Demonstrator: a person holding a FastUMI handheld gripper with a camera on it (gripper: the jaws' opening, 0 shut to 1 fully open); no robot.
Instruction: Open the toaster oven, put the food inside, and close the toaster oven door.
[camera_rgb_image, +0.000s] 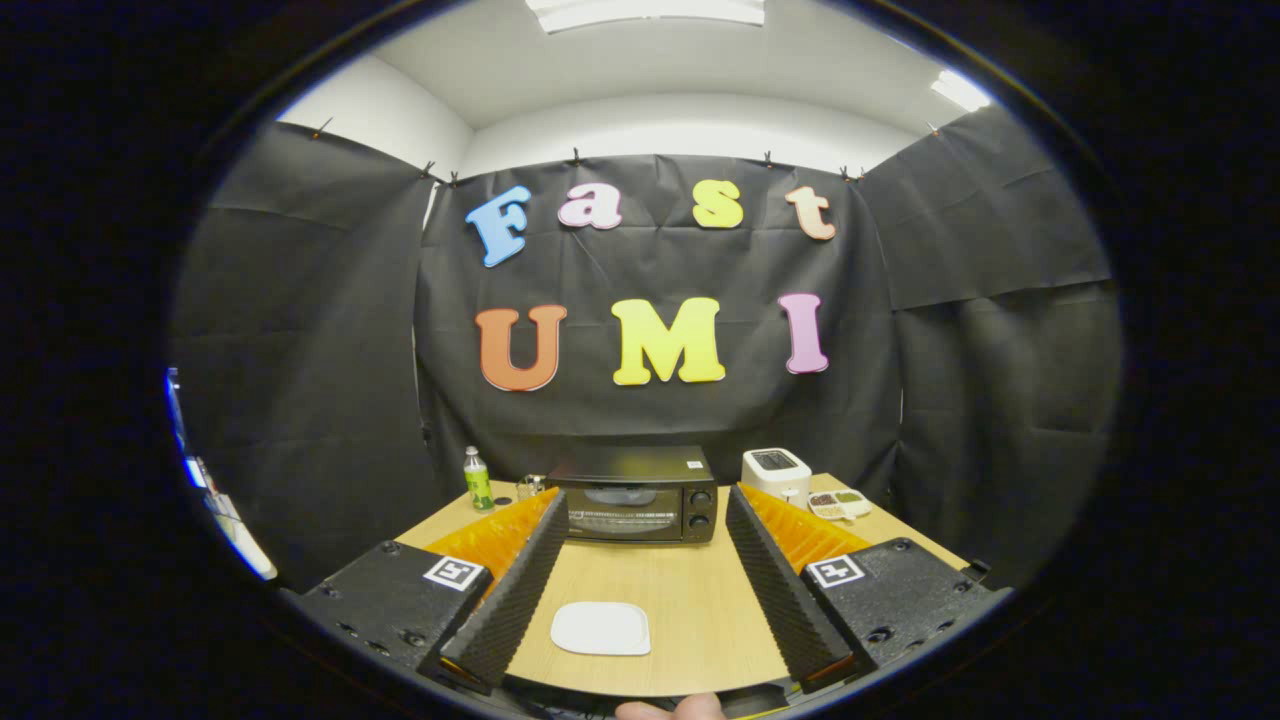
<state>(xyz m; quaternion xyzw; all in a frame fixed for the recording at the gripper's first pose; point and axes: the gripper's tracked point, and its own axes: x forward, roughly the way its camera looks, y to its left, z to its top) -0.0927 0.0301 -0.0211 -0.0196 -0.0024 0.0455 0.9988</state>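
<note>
Wooden table (690, 590) | gripper (640, 520) level, fingers wide apart, empty | toaster oven (640, 495) beyond, door closed | white plate (601, 628) btwn fingers

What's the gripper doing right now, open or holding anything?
Gripper: jaws wide open, holding nothing; the white plate lies on the table between them, and the toaster oven stands beyond, door closed.

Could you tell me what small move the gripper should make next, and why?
Probably move the gripper forward and up toward the top of the toaster oven door. The door looks shut, the fingers are spread wide with nothing held, and the oven sits beyond them at the far side of the table. The white plate between the fingers looks empty, so opening comes first.
</note>
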